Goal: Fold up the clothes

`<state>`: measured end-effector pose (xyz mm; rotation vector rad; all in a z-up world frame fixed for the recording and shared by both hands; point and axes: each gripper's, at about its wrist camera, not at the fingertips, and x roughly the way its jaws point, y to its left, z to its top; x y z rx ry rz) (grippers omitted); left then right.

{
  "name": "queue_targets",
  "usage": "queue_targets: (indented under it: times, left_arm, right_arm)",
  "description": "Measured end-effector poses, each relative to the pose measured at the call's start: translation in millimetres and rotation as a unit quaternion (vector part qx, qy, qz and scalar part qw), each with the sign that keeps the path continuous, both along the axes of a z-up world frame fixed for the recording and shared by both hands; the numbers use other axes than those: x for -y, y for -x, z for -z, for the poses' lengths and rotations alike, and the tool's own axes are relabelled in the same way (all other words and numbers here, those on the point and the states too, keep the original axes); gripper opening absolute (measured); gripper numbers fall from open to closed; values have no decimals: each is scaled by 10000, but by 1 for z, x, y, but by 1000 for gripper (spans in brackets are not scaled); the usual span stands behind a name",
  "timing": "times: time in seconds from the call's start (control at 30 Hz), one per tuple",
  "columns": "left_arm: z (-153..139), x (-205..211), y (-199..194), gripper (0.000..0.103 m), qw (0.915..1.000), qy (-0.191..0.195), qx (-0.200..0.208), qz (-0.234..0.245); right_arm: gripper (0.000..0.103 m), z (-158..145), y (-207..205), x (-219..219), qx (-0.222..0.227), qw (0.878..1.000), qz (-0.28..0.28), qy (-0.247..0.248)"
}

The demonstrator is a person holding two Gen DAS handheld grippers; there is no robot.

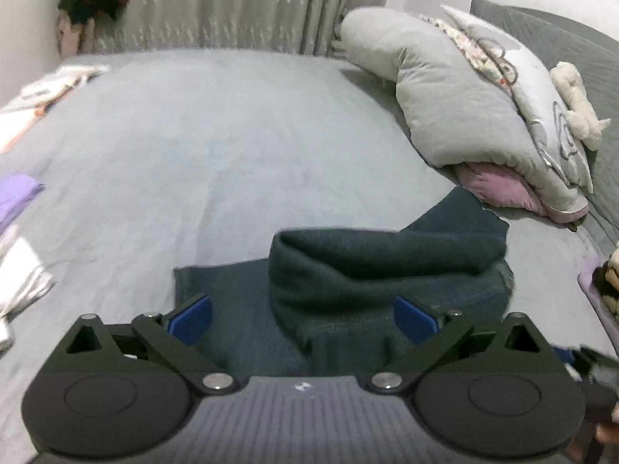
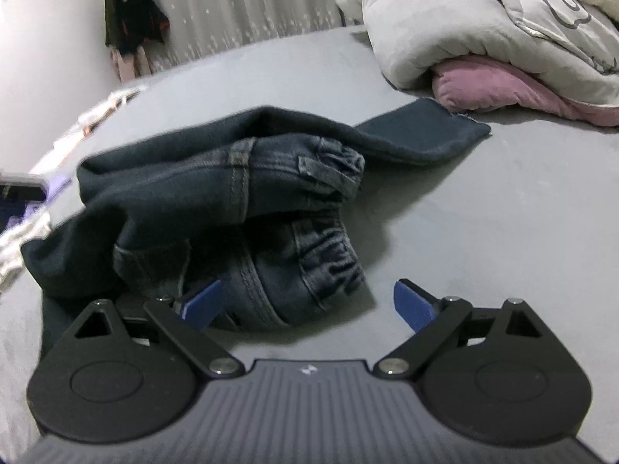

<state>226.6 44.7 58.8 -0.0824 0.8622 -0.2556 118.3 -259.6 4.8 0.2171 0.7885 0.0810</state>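
Note:
A pair of dark blue jeans (image 1: 371,270) lies bunched and partly folded on the grey bed sheet (image 1: 232,147). My left gripper (image 1: 303,319) is open, its blue pads on either side of a raised fold of the denim. In the right wrist view the jeans (image 2: 216,201) show their elastic waistband and seams, with one leg stretching toward the far right. My right gripper (image 2: 307,305) is open and low over the sheet, its left pad by the waistband end and its right pad over bare sheet.
A folded grey duvet (image 1: 456,100) with a pink blanket (image 2: 499,85) under it lies at the right. White and purple clothes (image 1: 19,232) lie at the left edge. Curtains (image 1: 240,4) hang behind the bed. Dark clothes (image 2: 131,19) hang at the back left.

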Motion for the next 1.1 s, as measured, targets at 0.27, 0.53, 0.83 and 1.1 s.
queue_targets:
  times: [0.27,0.53,0.83,1.1]
  left_arm:
    - [17,7,-31,20,9994,178,-196,-207]
    - [-3,16,17,7,9980,480,344,230]
    - [-20,56,100,7,9863,614,649,1388]
    - [14,87,144,7,9780,572,469,1949]
  right_arm:
    - [95,-2,13,10,-71,9999,71,18]
    - [95,-17,23,18,11,9999,141,59]
    - [95,-44,42,23,182,9997,110,72]
    - [95,-67,54,24,332,9994,55,-71]
